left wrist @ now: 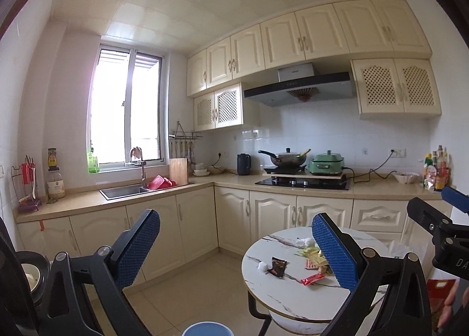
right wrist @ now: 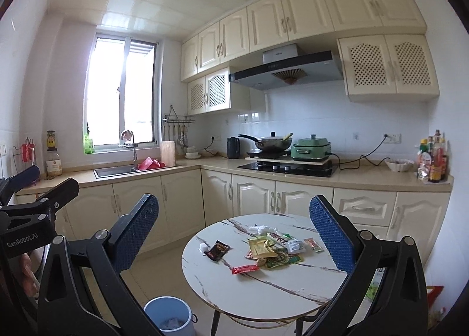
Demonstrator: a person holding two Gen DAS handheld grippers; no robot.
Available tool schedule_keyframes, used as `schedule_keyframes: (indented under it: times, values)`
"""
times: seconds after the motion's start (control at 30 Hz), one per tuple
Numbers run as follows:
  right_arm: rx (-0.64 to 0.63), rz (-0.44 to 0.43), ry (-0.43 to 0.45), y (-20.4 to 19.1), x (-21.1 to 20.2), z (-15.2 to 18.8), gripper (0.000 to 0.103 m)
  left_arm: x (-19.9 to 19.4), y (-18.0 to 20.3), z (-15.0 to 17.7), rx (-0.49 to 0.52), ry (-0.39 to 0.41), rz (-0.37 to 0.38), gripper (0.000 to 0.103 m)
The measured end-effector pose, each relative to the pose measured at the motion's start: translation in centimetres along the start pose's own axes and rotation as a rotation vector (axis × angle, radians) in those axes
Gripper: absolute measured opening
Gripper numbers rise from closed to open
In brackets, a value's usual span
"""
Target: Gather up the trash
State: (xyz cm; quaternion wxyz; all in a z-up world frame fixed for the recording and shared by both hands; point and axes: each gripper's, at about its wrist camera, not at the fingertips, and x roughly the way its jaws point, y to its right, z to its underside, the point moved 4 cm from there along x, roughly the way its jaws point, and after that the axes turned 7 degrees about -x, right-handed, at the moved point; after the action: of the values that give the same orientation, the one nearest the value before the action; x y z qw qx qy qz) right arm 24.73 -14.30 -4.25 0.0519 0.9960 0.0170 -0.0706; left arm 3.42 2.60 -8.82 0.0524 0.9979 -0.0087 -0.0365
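— Trash first: where is it?

— Wrappers [right wrist: 268, 251] lie in a loose heap on the round marble-patterned table [right wrist: 263, 292], toward its far right side. A dark brown packet [right wrist: 217, 250] sits apart on the left, a small white crumpled scrap [right wrist: 202, 247] just beside it, and a red sachet [right wrist: 245, 269] lies nearer the front edge. White tissue [right wrist: 259, 229] rests at the far rim. Print on the packets is too small to read.

— And the bin?

— A pale blue round bin [right wrist: 170, 317] stands on the tiled floor at the table's near left, something white inside.

— How are the grippers held?

— Both are raised above table height, level, facing the kitchen counter. The right gripper [right wrist: 234, 236] has its blue, dimpled pads [right wrist: 332, 236] spread wide with nothing between them. The left gripper [left wrist: 236, 248] is likewise spread and empty; its right pad [left wrist: 334, 251] covers part of the heap in the left wrist view. Each gripper shows at the edge of the other's view, side by side.

— Any writing?

— "GenRobot.AI" in white on the left gripper's black body, seen from the right wrist; "DA…" cut off on the right gripper's body in the left wrist view.

— Hands?

— Fingers [left wrist: 450, 305] show at the lower right of the left wrist view, behind the black frame.
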Motion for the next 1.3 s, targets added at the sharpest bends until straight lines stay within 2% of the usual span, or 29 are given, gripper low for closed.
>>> schedule_keyframes:
  times: [0.27,0.53,0.9,1.13,1.3]
  values:
    - [0.008,0.025,-0.038,1.1,1.5,1.3,0.103,4.7,0.5,-1.5,-0.004,-0.05,0.008,0.102]
    - [0.055,0.097,-0.179,5.1,6.0,6.2,0.103,12.9,0.7,-0.3,-0.029,-0.208,0.005,0.102]
    - [0.112,0.148,-0.4,10.8,14.0,14.5,0.103,28.4,3.5,0.0,-0.02,-0.437,0.038,0.102]
    - [0.099,0.145,-0.497,13.0,19.8,17.9,0.103,40.3,6.8,1.2,0.041,-0.557,0.117,0.102]
    - [0.087,0.138,-0.555,14.5,24.1,19.7,0.103,49.6,7.9,2.9,0.078,-0.652,0.151,0.096]
